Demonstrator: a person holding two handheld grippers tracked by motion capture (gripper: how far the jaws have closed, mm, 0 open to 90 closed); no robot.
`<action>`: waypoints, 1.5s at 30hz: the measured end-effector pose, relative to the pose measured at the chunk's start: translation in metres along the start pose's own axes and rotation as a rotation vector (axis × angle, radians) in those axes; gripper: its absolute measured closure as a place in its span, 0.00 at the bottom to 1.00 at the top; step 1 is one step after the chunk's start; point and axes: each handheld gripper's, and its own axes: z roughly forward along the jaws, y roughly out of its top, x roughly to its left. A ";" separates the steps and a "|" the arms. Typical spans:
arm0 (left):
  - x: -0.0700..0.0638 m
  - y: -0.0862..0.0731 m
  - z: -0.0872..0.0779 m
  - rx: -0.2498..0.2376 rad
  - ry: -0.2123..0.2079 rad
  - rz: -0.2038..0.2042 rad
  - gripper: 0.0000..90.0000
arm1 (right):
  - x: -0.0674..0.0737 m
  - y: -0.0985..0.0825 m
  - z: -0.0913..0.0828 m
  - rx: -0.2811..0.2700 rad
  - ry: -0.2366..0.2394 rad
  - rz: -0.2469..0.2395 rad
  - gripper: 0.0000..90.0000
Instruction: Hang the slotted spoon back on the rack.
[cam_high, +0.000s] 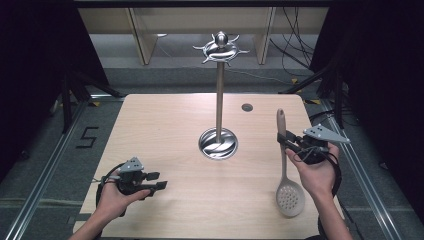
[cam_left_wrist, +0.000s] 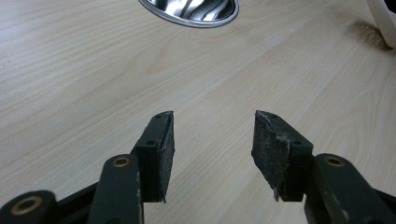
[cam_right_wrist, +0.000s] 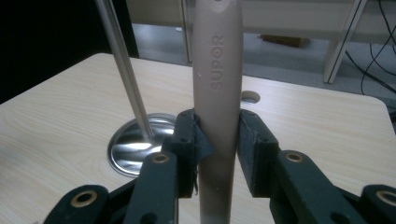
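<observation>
A beige slotted spoon (cam_high: 285, 160) is held at the table's right side, its perforated bowl (cam_high: 290, 198) toward the near edge and its handle (cam_right_wrist: 217, 93) marked SUPOR pointing away. My right gripper (cam_high: 286, 141) is shut on the handle, its pads pressing both sides (cam_right_wrist: 218, 154). A steel utensil stand (cam_high: 219, 90) with a round base (cam_high: 218, 143) and a ring of hooks (cam_high: 220, 48) on top rises at mid-table, left of the spoon. My left gripper (cam_high: 159, 180) rests low at the near left, open and empty (cam_left_wrist: 214, 140), aimed toward the base (cam_left_wrist: 191, 10).
The light wooden table (cam_high: 165, 130) has a small round hole (cam_high: 247, 107) at the back right. Metal rails run along both sides on the floor. Cables lie behind the table at the right. White furniture legs stand at the back.
</observation>
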 end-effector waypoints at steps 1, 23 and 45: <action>0.000 0.000 0.000 0.000 0.001 0.000 0.53 | 0.000 0.000 0.000 -0.011 -0.001 -0.008 0.78; 0.000 0.000 0.000 0.000 0.001 0.000 0.53 | 0.003 0.002 -0.006 -0.159 0.068 -0.063 0.78; 0.000 -0.001 0.001 -0.006 0.008 -0.001 0.53 | 0.006 0.024 -0.008 -0.274 0.096 -0.024 0.78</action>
